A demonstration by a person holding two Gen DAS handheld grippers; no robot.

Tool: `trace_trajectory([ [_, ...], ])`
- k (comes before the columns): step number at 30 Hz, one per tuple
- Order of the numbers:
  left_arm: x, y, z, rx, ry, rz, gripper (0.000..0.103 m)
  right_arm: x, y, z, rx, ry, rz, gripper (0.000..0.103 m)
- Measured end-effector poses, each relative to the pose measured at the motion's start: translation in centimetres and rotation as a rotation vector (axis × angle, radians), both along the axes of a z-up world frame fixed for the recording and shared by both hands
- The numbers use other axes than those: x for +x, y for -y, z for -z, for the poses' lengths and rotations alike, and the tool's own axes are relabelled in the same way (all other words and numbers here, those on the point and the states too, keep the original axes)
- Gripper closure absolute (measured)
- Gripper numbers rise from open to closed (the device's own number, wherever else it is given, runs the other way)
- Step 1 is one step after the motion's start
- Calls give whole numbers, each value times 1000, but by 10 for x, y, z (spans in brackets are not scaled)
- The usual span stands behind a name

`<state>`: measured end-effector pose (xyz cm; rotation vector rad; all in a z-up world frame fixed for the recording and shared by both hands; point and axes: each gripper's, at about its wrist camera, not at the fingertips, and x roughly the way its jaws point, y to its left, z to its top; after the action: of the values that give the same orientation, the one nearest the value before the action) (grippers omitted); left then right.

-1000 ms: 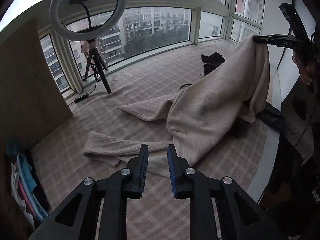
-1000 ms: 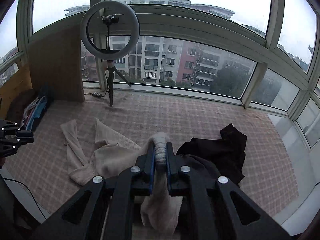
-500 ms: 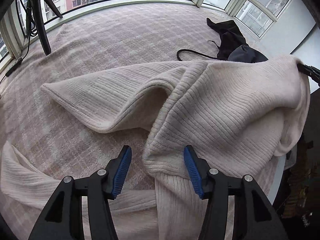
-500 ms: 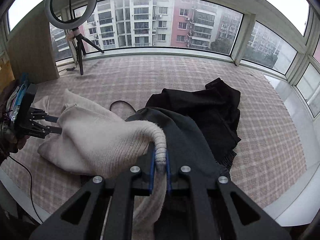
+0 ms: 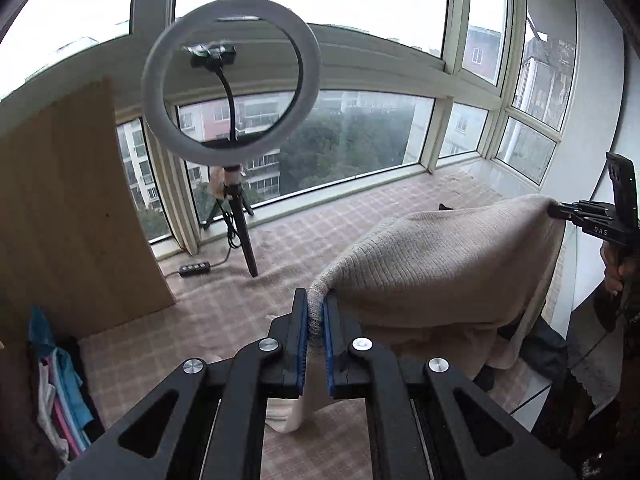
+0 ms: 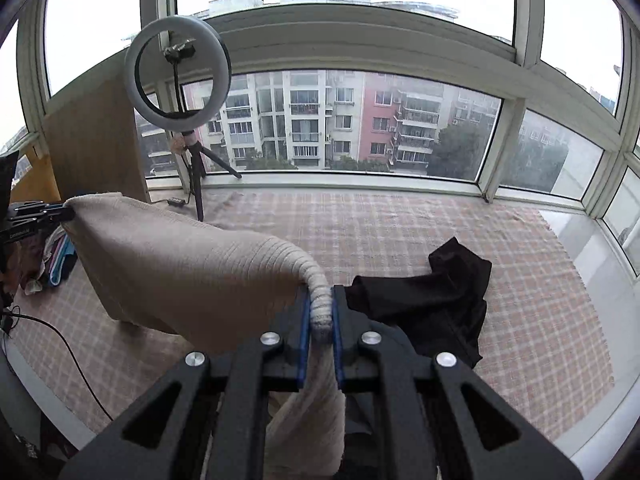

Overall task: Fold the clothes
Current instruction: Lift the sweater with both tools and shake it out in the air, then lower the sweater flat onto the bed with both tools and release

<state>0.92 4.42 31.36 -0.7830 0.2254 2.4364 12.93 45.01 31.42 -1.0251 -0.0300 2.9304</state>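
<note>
A curved bay of white-framed windows [image 6: 360, 128] wraps around me, letting in flat grey daylight from an overcast sky, with apartment blocks [image 6: 320, 120] and trees outside. A pink-and-white checked woven rug [image 6: 400, 232] covers the floor. By the glass a white ring light on a black tripod [image 5: 230, 76] stands unlit, next to a pale wooden panel [image 5: 68, 208] leaning upright.
</note>
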Motion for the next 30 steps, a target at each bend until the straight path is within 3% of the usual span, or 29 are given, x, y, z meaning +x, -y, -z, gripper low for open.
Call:
trace_trajectory([
  [3,31,35,-84,-8,-196,-76,97,11,34,-76,47,-152,-61,94],
  [5,56,55,-126,-8,-295,-115,97,25,60,-125,82,-249,-104,94],
  [9,106,94,-191,-5,-463,-179,97,67,110,-192,163,-411,-166,94],
  [11,129,109,-212,-9,-523,-197,97,87,128,-213,180,-467,-186,94],
  [15,162,134,-234,-31,-597,-226,97,76,148,-207,184,-468,-212,94],
  [19,161,145,-228,-88,-590,-236,97,60,167,-198,186,-459,-236,94],
  [23,122,145,-196,-172,-502,-253,97,45,186,-188,187,-450,-261,94],
  [26,59,148,-151,-210,-380,-279,97,22,198,-173,180,-420,-280,94],
  [30,-44,151,-67,-282,-202,-310,97,-71,203,-101,136,-254,-274,94],
])
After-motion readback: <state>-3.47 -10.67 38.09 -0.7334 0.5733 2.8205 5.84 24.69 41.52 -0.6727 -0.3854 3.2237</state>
